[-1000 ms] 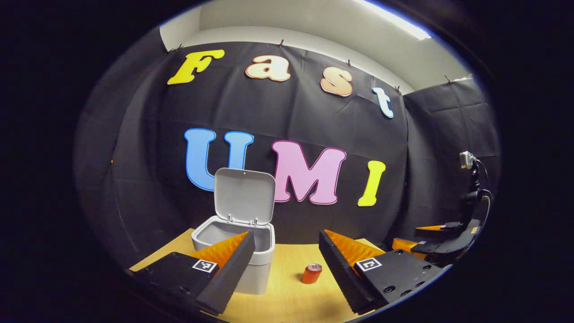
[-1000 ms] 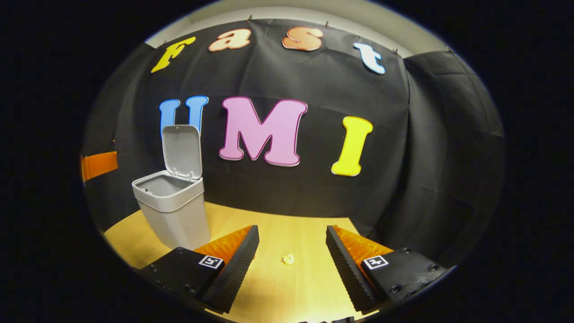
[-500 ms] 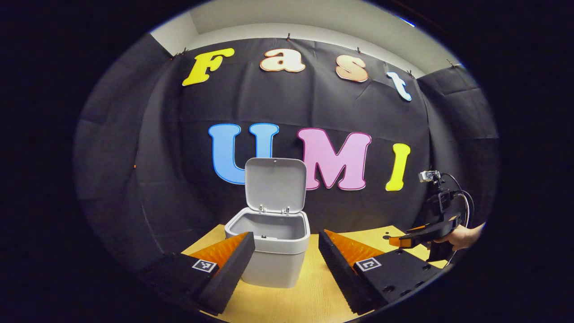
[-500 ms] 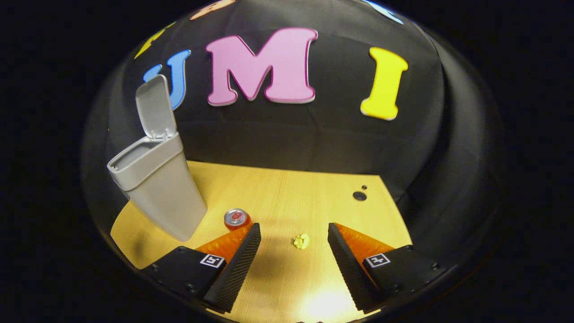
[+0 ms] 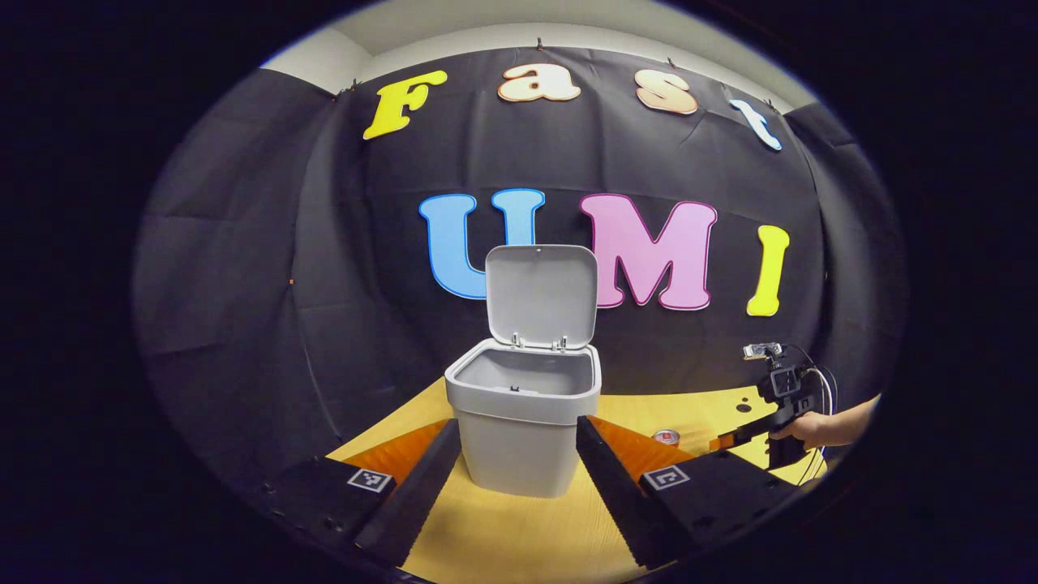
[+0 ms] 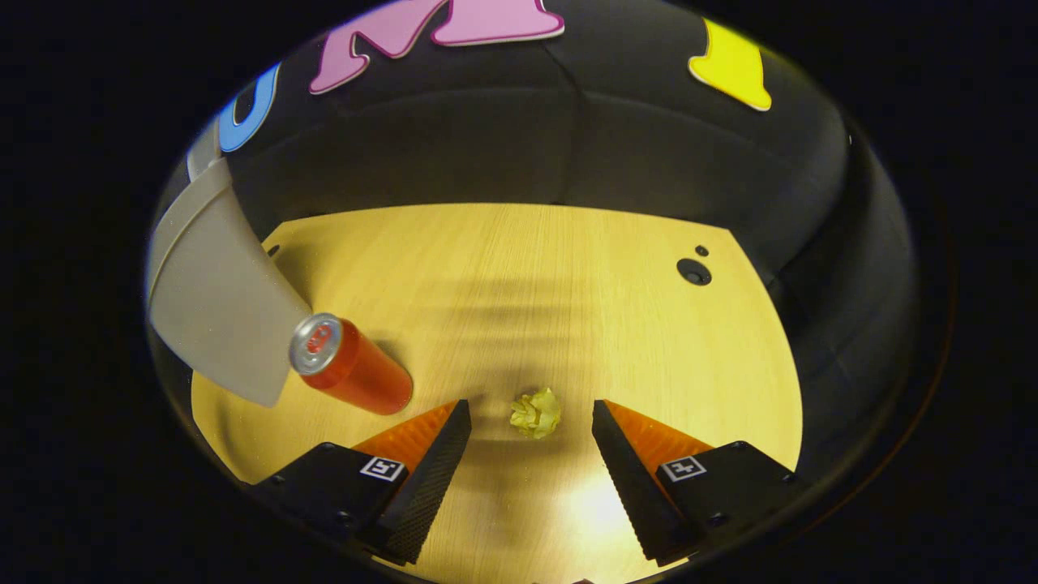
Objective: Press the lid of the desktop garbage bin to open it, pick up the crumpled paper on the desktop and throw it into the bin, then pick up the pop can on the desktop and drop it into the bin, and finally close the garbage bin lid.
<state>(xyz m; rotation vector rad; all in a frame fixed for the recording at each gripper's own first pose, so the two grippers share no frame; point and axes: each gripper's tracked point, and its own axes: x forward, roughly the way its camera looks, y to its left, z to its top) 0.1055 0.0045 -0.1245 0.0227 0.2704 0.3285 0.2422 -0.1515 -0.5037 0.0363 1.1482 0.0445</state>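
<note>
Bin: the grey bin (image 5: 523, 430) stands on the wooden counter (image 5: 519, 535), straight ahead of the left claw; in the right gripper view its side (image 6: 215, 312) shows at the far left of the counter (image 6: 527, 284).
Lid: the lid (image 5: 541, 296) stands upright, hinged at the back rim, so the bin is open and its grey inside wall shows.
Left claw: the left claw (image 5: 517, 462) has its two fingers wide apart, holding nothing; the bin's lower body sits in the gap between the fingertips, and I cannot tell whether they touch it.
Can: the red can (image 6: 349, 369) stands upright on the counter just beside the bin, to its right, silver top toward the camera; in the left gripper view its top (image 5: 666, 438) peeks out behind the left claw's right-hand finger.
Paper: the crumpled yellow paper (image 6: 535, 414) lies on the counter to the right of the can, apart from it.
Right claw: the right claw (image 6: 531, 418) points down at the counter with its fingers spread apart and empty; the paper lies between the two fingertips, touching neither.
Holes: two dark round holes (image 6: 694, 271) sit in the counter toward its far right corner.
Hand: at the right edge of the left gripper view a hand (image 5: 799, 426) grips the other claw's handle, low over the counter.
</note>
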